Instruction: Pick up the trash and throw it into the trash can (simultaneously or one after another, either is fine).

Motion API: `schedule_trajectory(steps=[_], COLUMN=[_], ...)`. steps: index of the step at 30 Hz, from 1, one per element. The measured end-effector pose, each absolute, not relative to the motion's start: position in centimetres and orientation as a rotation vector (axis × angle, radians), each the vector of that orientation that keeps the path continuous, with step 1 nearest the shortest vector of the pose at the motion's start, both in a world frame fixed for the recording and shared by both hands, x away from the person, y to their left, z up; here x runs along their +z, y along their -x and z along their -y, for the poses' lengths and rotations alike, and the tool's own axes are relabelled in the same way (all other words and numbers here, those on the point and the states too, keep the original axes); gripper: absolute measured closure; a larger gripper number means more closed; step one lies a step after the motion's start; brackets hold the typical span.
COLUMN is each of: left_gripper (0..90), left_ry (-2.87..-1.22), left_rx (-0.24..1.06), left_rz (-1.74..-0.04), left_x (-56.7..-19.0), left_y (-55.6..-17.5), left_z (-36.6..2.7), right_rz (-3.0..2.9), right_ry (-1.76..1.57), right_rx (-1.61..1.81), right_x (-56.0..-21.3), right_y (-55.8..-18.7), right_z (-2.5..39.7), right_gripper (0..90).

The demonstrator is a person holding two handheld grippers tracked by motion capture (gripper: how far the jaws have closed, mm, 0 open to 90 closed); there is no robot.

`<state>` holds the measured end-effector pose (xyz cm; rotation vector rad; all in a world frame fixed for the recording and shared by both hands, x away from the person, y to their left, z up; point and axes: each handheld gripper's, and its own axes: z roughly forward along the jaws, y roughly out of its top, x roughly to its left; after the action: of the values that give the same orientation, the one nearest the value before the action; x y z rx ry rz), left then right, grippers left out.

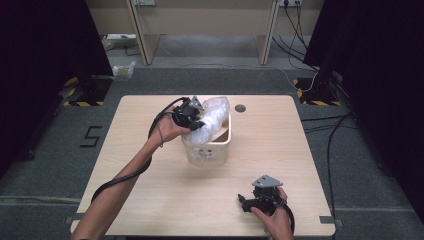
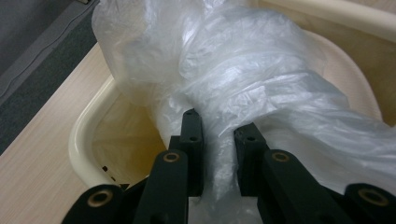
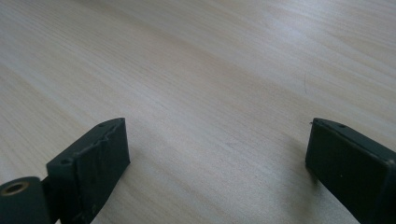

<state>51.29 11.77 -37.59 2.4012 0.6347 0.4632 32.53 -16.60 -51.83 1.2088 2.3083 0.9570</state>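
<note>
Left claw (image 2: 218, 133): pinching bag (image 2: 243, 70) over bin (image 1: 207, 150). Right claw (image 3: 217, 154): wide, idle, desk (image 1: 150, 190) 5 o'clock. Risk: thin film tears or slips.

Crumpled clear plastic bag (image 1: 212, 117) bulges upright from the cream bin (image 1: 207, 150).

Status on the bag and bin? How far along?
Done: the left gripper has closed on a gathered fold of the clear plastic bag, which sits partly in the cream bin. In hand: bag bunched above the rim, not spread or seated. Left: finishing the bag. The right gripper idles open over the table.
</note>
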Motion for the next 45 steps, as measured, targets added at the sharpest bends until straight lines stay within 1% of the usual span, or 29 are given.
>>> schedule_trajectory(steps=[9, 15, 21, 27, 31, 36, 39, 42, 45], left_gripper=[77.0, 76.8, 76.1, 75.1, 71.4, 61.2, 56.3, 54.1, 51.5], left_ry=[-2.408, -2.431, -2.517, -2.497, -2.455, -2.37, -2.346, -2.322, -2.285], left_rx=[0.458, 0.487, 0.538, 0.519, 0.518, 0.516, 0.525, 0.544, 0.53], left_rz=[-0.665, -0.664, -0.678, -0.687, -0.692, -0.711, -0.705, -0.689, -0.694], left_x=[-38.6, -38.7, -39.2, -39.0, -38.7, -37.5, -36.8, -35.6, -34.9], left_y=[-51.8, -51.6, -51.7, -51.8, -51.6, -51.2, -50.9, -50.3, -49.9], left_z=[-11.8, -11.4, -10.5, -10.7, -11.2, -12.6, -13.1, -13.7, -14.1], right_rz=[-2.309, -2.313, -2.312, -2.314, -2.315, -2.315, -2.316, -2.315, -2.314], right_ry=[-1.204, -1.204, -1.202, -1.202, -1.2, -1.202, -1.202, -1.202, -1.203], right_rx=[0.957, 0.954, 0.957, 0.959, 0.956, 0.957, 0.956, 0.956, 0.957], right_x=[-51.8, -51.8, -51.8, -51.8, -51.8, -51.8, -51.8, -51.8, -51.8], right_y=[-32.5, -32.5, -32.5, -32.5, -32.5, -32.5, -32.5, -32.5, -32.5], right_z=[16.6, 16.6, 16.6, 16.6, 16.6, 16.6, 16.6, 16.5, 16.5], right_gripper=[6.5, 6.5, 6.5, 6.5, 6.5, 6.5, 6.5, 6.4, 6.2])
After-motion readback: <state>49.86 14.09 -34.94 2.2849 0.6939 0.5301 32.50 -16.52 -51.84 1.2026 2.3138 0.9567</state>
